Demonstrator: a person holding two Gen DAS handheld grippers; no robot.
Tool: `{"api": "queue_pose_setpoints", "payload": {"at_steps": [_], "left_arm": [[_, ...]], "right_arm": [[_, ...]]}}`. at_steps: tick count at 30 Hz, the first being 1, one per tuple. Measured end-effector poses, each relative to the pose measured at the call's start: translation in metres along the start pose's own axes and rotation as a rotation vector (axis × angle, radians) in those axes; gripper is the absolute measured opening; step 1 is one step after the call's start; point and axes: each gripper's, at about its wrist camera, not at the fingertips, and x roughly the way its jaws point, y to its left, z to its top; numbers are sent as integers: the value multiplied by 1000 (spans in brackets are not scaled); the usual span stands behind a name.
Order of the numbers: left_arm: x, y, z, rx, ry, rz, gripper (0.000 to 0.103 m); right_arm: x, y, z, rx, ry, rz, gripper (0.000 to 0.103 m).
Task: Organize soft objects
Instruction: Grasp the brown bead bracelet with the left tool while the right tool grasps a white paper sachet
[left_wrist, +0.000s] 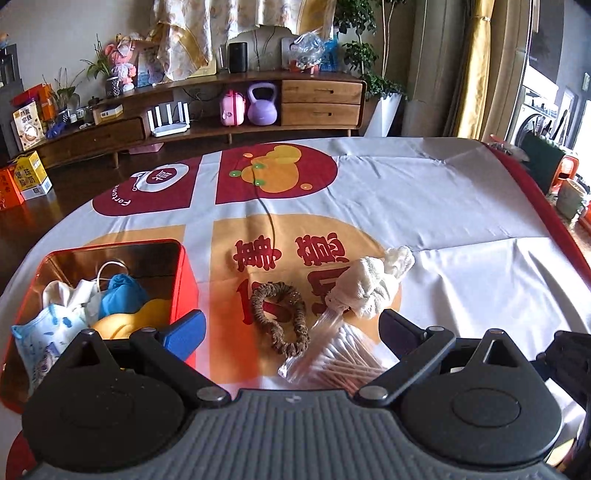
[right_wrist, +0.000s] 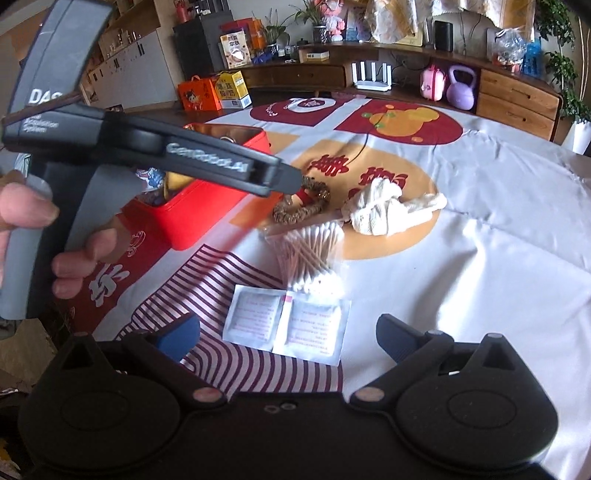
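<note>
A brown scrunchie (left_wrist: 279, 317) lies on the tablecloth, also in the right wrist view (right_wrist: 303, 205). A white knotted cloth (left_wrist: 373, 288) lies to its right (right_wrist: 384, 208). A clear bag of cotton swabs (left_wrist: 343, 354) lies just in front of them (right_wrist: 310, 254). A red tin (left_wrist: 186, 284) at the left holds a blue glove, a mask, a tissue pack and a yellow item (right_wrist: 207, 206). My left gripper (left_wrist: 291, 328) is open and empty, low over the scrunchie and swabs. My right gripper (right_wrist: 288, 338) is open and empty above two white sachets (right_wrist: 288, 325).
The table (left_wrist: 461, 221) has a grey cloth with red and orange prints. A thin black cable (left_wrist: 269, 218) runs across it. The left gripper's body and the hand holding it (right_wrist: 110, 147) fill the left of the right wrist view. A wooden sideboard (left_wrist: 258, 110) stands behind.
</note>
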Motion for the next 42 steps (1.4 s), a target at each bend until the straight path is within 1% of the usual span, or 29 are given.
{"api": "queue_pose_setpoints", "payload": {"at_steps": [8,12,14,16,20,21,22,23,27,32,36,39,42], "left_arm": [[32,-5,4,-2,16,23,100],[43,-9,5,26,-8,52,99],[50,-10,5,37,-1,63,88],[57,-10,5,28,16,74,81],[71,-4,3,-8,40,90,81],[74,-3,3,-6,43,96,79],[77,-4,2,-3,48,101,74],[80,-4,2,-1,56,102,71],[90,-3,0,0,70,114,71],[97,0,-3,-8,88,112,65],[98,3,-4,-22,79,97,65],[97,2,-5,-17,69,88,61],[97,2,-6,-19,66,84,59]], "right_arm": [[14,-5,-1,3,24,19,101],[18,-7,-2,1,35,26,100],[20,-7,-3,-1,39,26,100],[21,-8,-3,0,42,27,100],[25,-10,-3,3,48,28,99],[26,-9,-4,1,50,27,99],[27,-9,-4,1,54,26,98],[28,-9,-4,0,56,25,98],[34,-10,-5,-3,63,17,96],[40,-10,-6,-8,74,2,92],[44,-9,-5,-15,71,-8,92],[48,-4,-5,-30,67,-28,90],[49,2,-5,-62,64,-58,87]]}}
